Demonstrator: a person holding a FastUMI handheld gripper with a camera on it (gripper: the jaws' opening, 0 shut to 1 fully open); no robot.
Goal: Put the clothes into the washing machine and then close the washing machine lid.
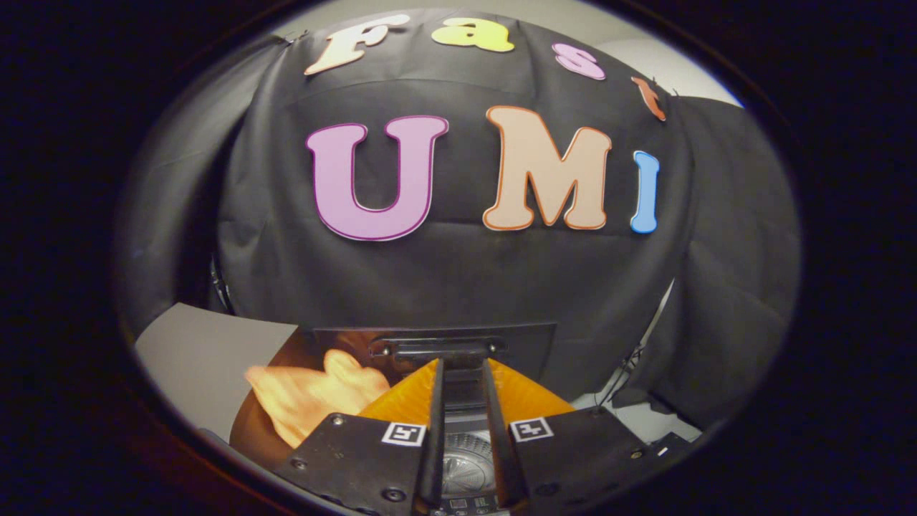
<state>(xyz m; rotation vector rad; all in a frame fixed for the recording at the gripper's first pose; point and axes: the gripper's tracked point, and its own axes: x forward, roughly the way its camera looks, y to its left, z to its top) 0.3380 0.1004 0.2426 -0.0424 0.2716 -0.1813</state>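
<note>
1. Nearest to us, the gripper (464, 437): two black finger blocks, each with a square black-and-white marker tile on top. Two thin dark fingers (435, 430) run forward from them, set a narrow gap apart with nothing gripped between them; we log them as slightly spread.
2. In the gap between the fingers and just under them, the ribbed silver washing machine drum (467, 469) with its round centre plate. We see no cloth lying in the part of the drum that shows.
3. Flanking the fingers on either side, an orange translucent panel (526, 398), fanning outward from the finger line. We cannot tell what it belongs to.
4. Just beyond the fingertips, the upright dark glossy washing machine lid (516, 344), raised, with a black handle bar (437, 350) across its lower edge.
5. Left of the fingers, a blurred pale orange piece of clothing (315, 394), outside the drum, lying on a brown rounded surface (247, 423).
6. Further left, a flat grey board (200, 358).
7. Behind everything, the black cloth booth wall (458, 272).
</note>
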